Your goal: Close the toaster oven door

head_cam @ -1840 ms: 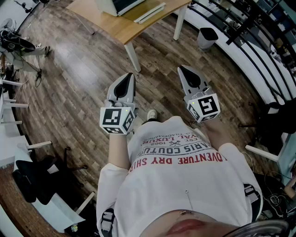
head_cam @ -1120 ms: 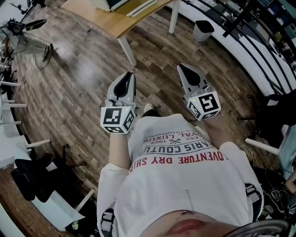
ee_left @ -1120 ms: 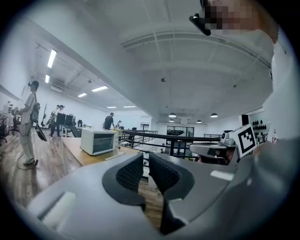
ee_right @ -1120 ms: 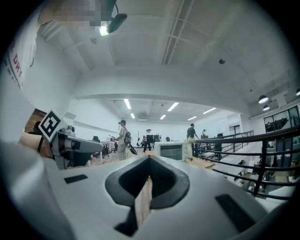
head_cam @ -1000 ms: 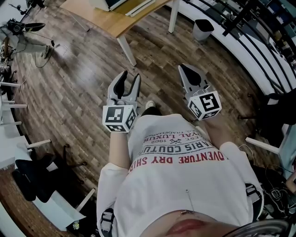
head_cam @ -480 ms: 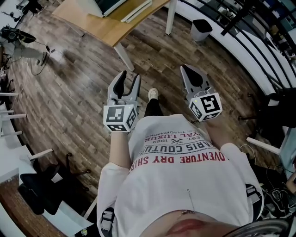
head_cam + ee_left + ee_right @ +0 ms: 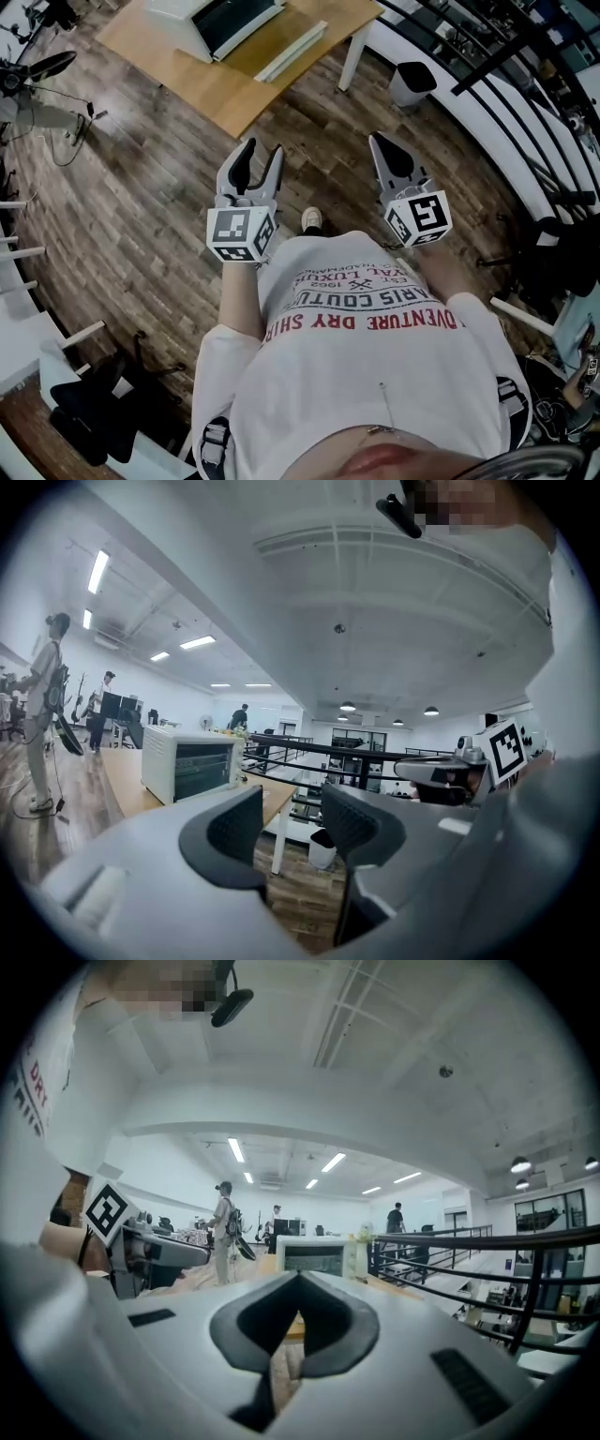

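A white toaster oven (image 7: 211, 21) with a dark glass front stands on a wooden table (image 7: 234, 94) ahead of me. It also shows in the left gripper view as the toaster oven (image 7: 192, 771), its door looking upright against the body, and in the right gripper view as the toaster oven (image 7: 314, 1255). My left gripper (image 7: 263, 148) is held out over the floor, well short of the table. Its jaws have just been opening and stand apart with nothing between them. My right gripper (image 7: 380, 141) is level beside it, its tips together and empty.
A flat white item (image 7: 292, 52) lies on the table beside the oven. A small bin (image 7: 412, 82) stands by a black railing (image 7: 525, 103) at the right. Stands and cables (image 7: 37, 70) sit at the left. People (image 7: 47, 714) stand further off.
The left jaws went from together to wide apart. Both grippers moved forward with the person, and the table with the oven has come nearer in the head view.
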{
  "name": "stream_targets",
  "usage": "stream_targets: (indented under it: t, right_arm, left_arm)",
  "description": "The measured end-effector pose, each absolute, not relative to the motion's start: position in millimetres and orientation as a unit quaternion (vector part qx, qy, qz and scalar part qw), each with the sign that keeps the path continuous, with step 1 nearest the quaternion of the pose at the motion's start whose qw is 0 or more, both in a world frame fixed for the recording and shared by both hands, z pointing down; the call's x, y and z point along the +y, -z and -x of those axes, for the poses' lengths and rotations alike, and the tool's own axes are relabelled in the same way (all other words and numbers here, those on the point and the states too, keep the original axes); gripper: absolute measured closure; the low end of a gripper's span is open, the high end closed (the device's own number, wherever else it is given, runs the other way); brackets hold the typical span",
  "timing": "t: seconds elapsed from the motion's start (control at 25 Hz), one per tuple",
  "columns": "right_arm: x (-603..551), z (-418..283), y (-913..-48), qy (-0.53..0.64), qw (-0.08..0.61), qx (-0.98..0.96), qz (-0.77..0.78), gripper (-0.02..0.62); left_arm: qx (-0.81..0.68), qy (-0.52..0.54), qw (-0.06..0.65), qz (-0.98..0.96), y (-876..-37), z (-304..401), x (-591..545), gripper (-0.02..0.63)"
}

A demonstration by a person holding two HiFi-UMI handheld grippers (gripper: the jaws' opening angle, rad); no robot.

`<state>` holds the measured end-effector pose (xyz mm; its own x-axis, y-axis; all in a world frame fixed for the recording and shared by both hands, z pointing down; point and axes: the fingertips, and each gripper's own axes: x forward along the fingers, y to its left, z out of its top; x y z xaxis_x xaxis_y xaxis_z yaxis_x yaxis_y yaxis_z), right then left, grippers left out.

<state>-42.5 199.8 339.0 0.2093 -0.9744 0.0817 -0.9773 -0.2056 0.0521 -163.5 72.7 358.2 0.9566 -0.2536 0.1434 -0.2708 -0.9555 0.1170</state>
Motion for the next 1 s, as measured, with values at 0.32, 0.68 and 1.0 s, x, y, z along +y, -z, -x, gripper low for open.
stream_targets:
  t: [0.32, 0.68, 1.0]
  right_arm:
    - [114.1, -4.3, -346.8, -0.019, 0.052, -0.633, -0.772, 0.607]
    - [48.2, -42.1, -356.5, -0.029, 0.052, -0.661, -0.748, 0.607]
    - [-20.6, -93.3, -360.5, -0.037, 0.072, -0.727, -0.682, 0.607]
  left_arm:
    - [-0.153, -0.073, 0.072, -0.983, -366.9, 127.2, -17.8, 0.423]
    - [-0.184, -0.090, 0.083, -0.975, -380.5, 99.8, -64.3, 0.423]
    - [-0.259, -0.101, 0.111, -0.954, -396.1, 62.2, -99.6, 0.425]
